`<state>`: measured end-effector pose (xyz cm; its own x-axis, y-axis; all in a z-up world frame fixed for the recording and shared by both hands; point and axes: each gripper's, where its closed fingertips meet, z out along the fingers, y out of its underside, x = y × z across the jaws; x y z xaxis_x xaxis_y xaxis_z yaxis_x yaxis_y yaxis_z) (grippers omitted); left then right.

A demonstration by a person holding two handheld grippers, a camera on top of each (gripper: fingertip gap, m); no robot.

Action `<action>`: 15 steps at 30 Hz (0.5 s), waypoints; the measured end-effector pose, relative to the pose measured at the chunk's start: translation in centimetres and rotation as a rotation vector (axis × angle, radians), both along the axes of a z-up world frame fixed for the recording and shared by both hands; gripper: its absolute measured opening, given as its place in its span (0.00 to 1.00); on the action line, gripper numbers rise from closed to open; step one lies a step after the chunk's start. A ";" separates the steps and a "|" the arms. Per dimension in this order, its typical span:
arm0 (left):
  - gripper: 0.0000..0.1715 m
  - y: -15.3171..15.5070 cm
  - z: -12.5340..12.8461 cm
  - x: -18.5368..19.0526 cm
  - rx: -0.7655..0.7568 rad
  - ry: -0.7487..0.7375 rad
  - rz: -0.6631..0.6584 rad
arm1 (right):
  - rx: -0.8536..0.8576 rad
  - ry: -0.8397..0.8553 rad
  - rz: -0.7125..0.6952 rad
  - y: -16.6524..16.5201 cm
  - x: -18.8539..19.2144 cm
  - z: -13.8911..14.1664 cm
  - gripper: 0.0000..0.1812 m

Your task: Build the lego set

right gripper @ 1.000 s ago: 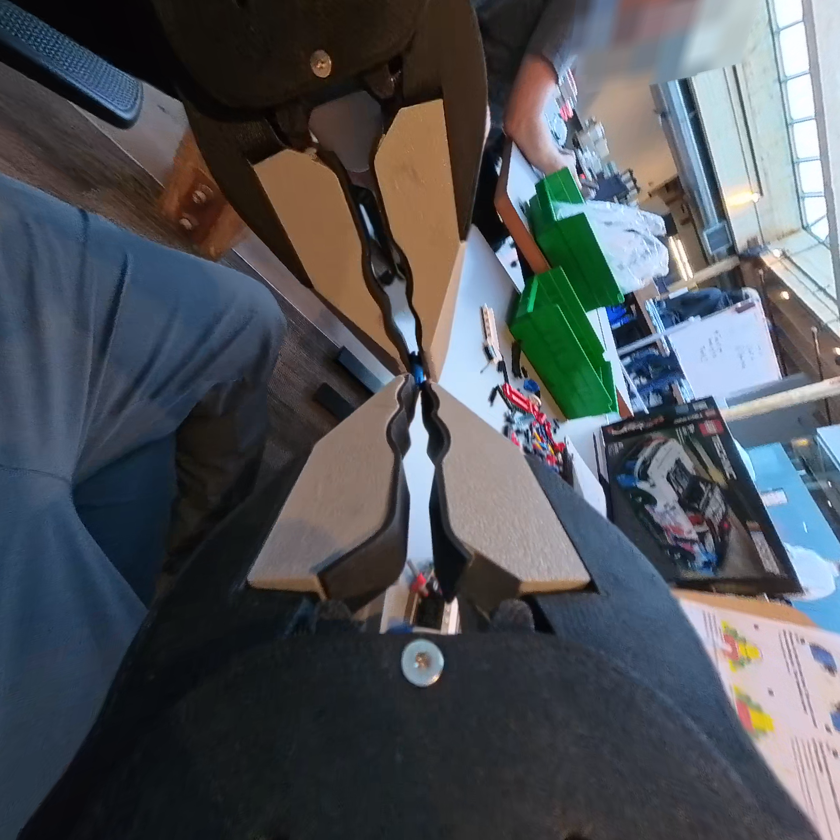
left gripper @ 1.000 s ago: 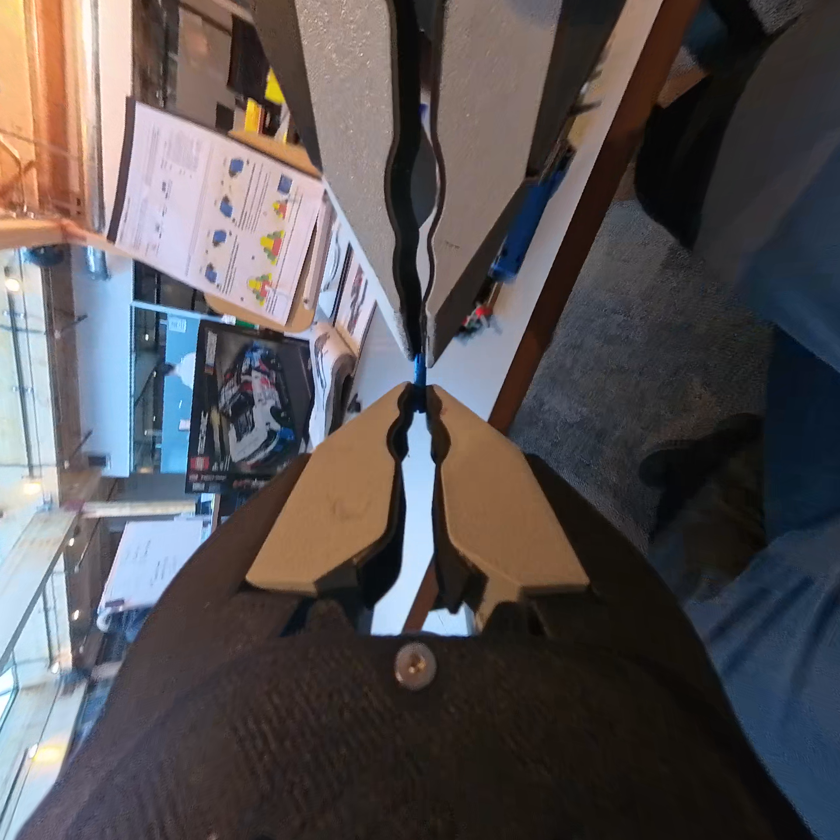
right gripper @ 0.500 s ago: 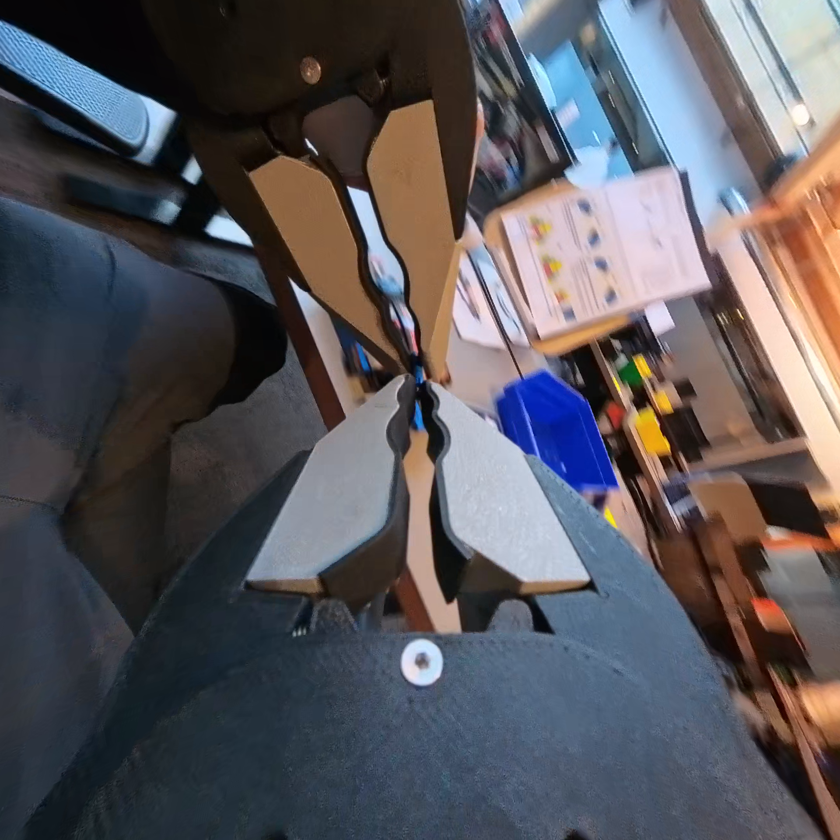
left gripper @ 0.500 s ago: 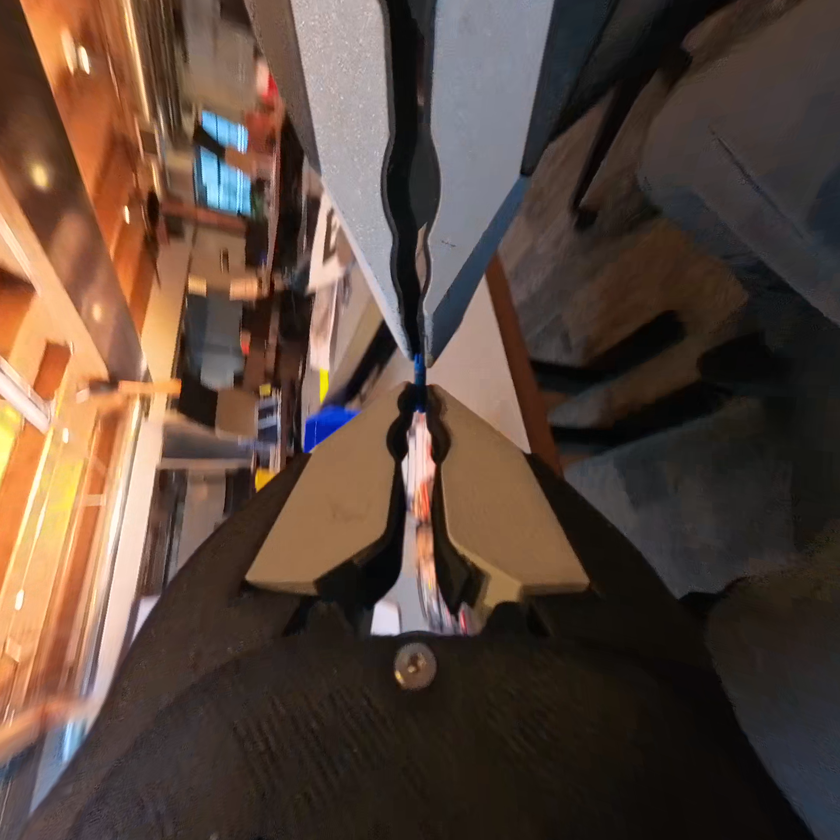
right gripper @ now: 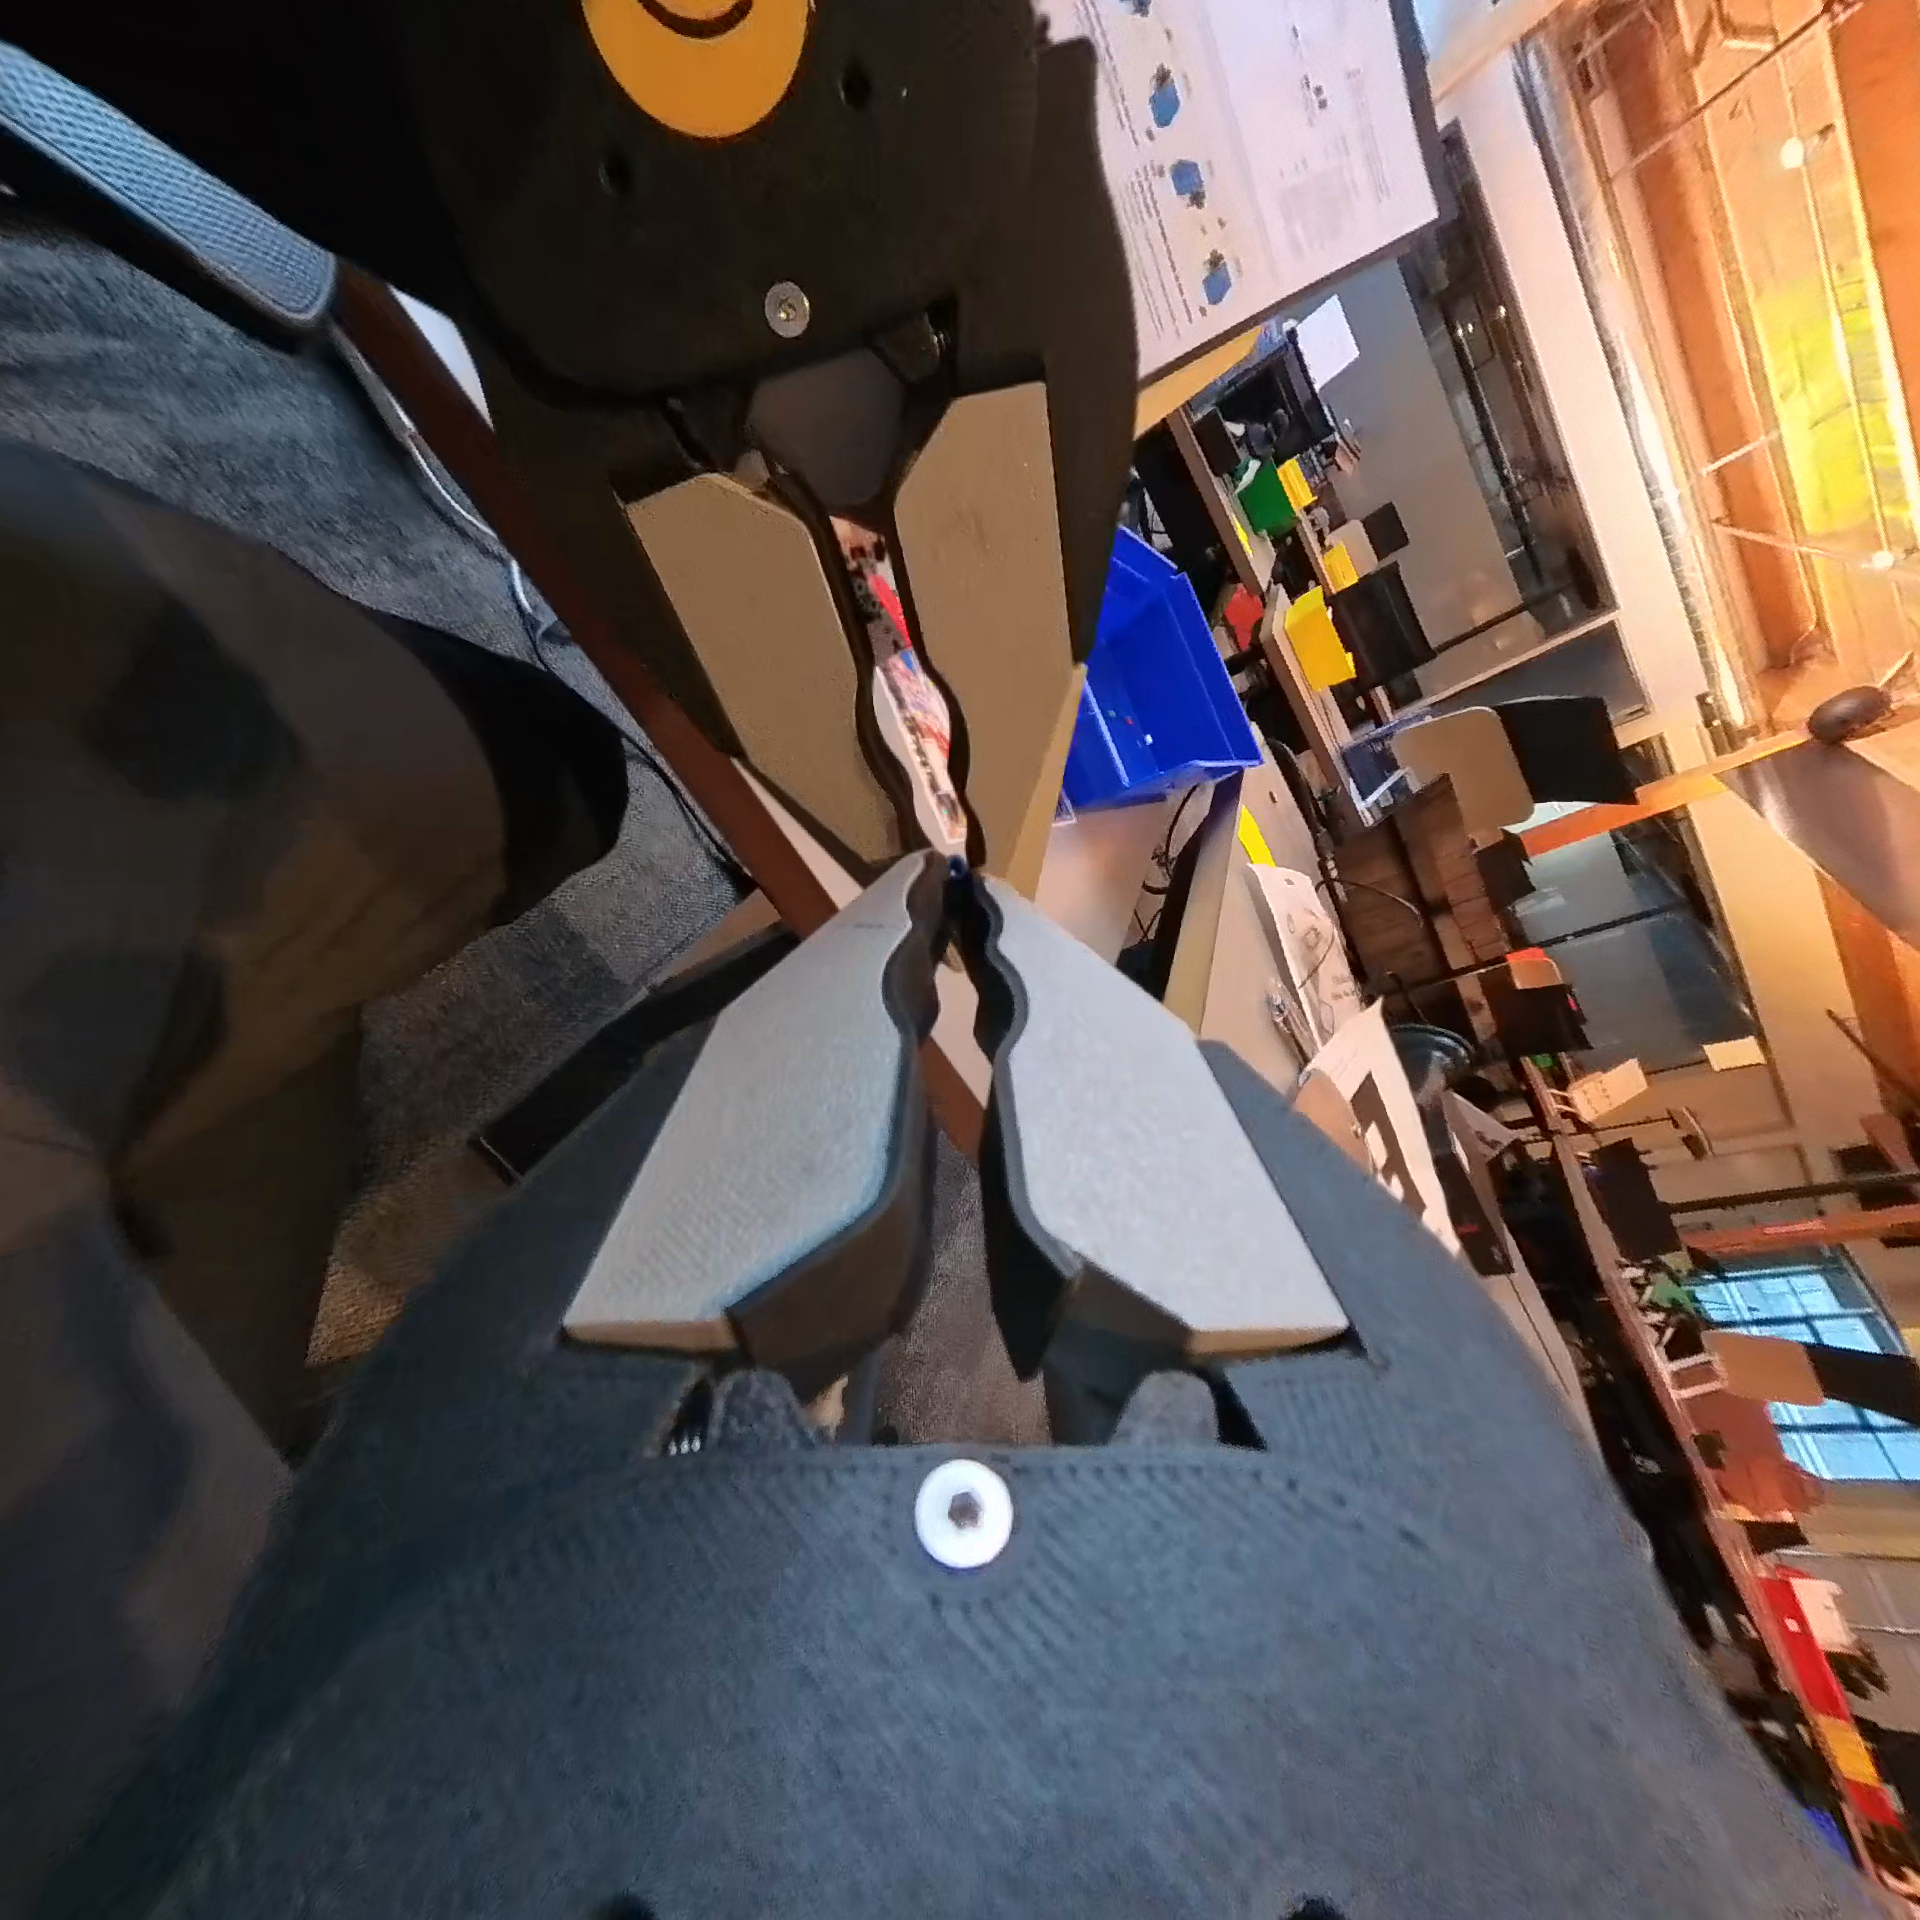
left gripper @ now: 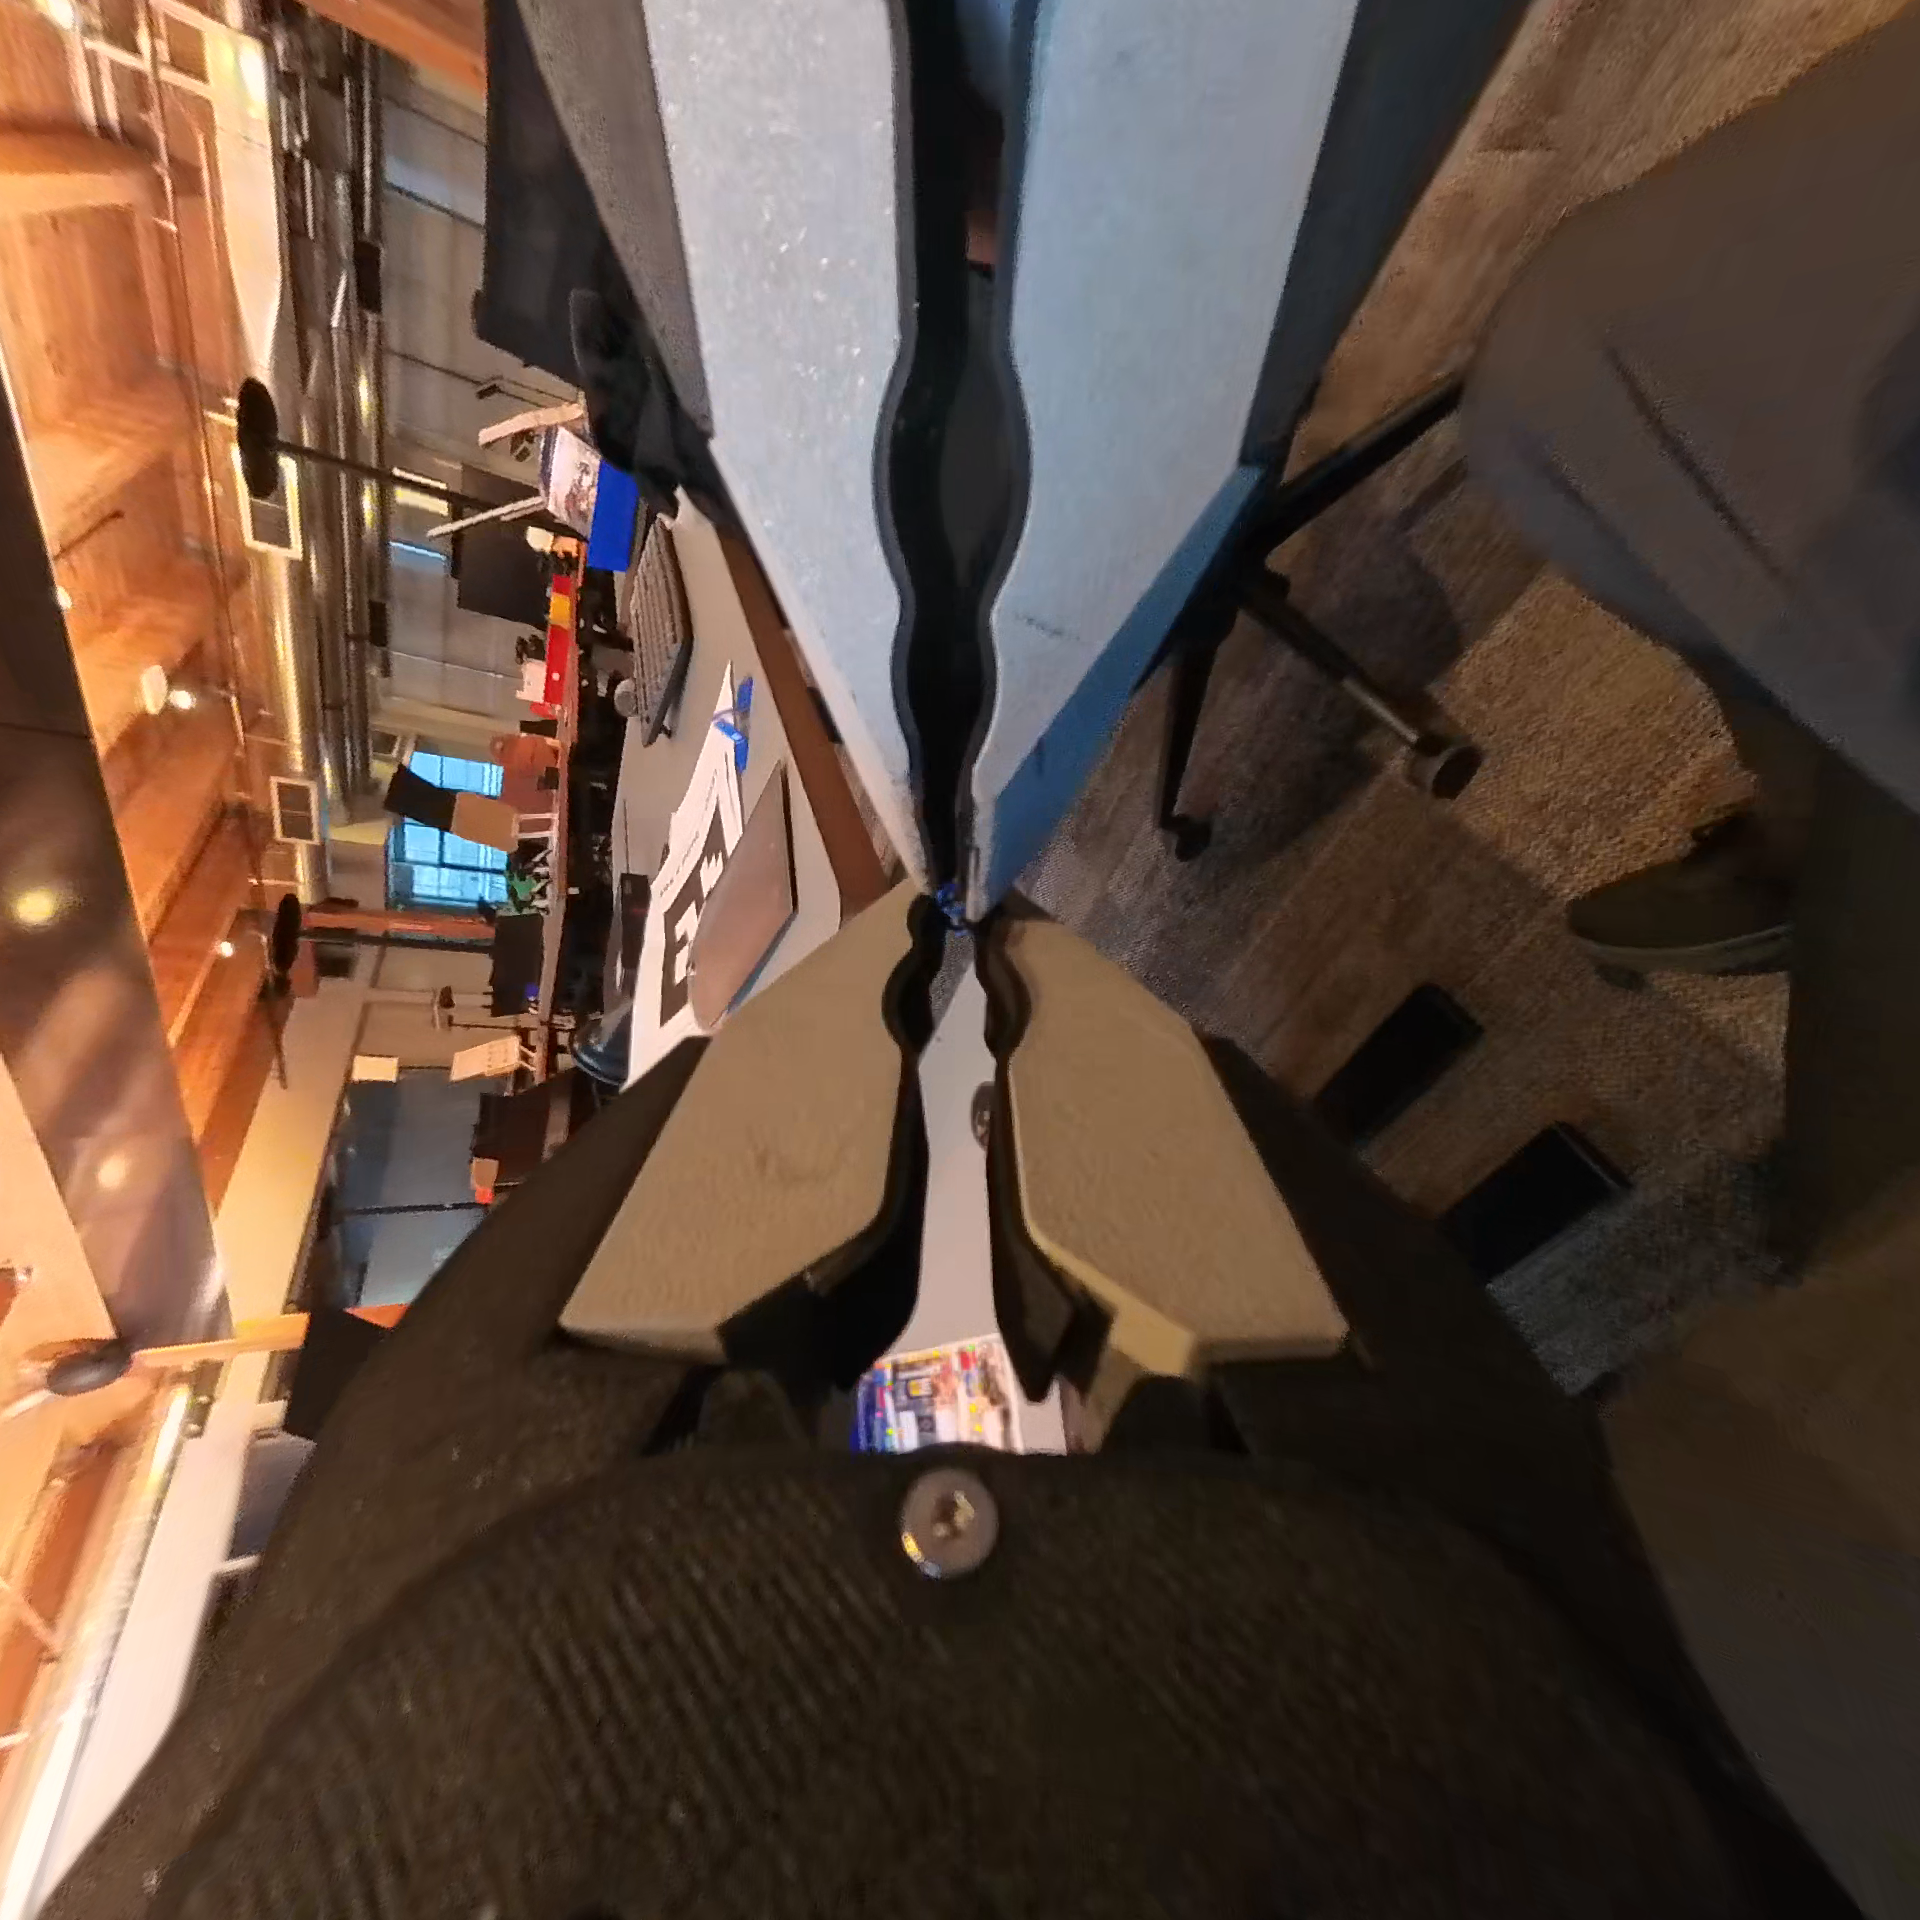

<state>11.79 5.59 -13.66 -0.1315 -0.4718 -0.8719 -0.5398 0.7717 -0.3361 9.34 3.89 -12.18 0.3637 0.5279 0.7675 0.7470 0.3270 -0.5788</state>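
A small blue lego piece (left gripper: 945, 902) is pinched between the tips of both grippers, which meet tip to tip in the air beside the table edge. My left gripper (left gripper: 951, 920) is shut on it from below in the left wrist view, and the right gripper's fingers (left gripper: 790, 416) come down from the top. In the right wrist view my right gripper (right gripper: 961, 885) is shut on the same blue piece (right gripper: 961, 871), with the left gripper's fingers (right gripper: 769, 644) opposite. Most of the piece is hidden between the pads.
The grey table (left gripper: 821, 873) with its brown edge carries a black-and-white marker sheet (left gripper: 691, 904) and a keyboard (left gripper: 660, 623). A blue bin (right gripper: 1153, 686) and an instruction sheet (right gripper: 1268, 135) are behind. A chair base (left gripper: 1299, 644) and a shoe (left gripper: 1683, 920) are on the carpet. Only a small space, under 4 cm, lies between the two pairs of fingers.
Both grippers have swung round together while staying tip to tip on the blue piece. The lego box has left both views; more of the room shows.
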 end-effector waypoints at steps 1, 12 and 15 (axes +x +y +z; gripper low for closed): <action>0.01 0.2 0.3 -0.2 -0.033 -0.028 0.011 | 0.002 0.004 0.017 0.1 -0.2 0.2 0.00; 0.02 2.8 1.1 -9.4 -0.167 -0.130 0.304 | -0.084 0.307 0.320 3.1 -4.0 3.1 0.00; 0.02 2.6 1.3 -11.8 -0.179 -0.160 0.390 | -0.105 0.353 0.384 4.3 -4.9 4.0 0.00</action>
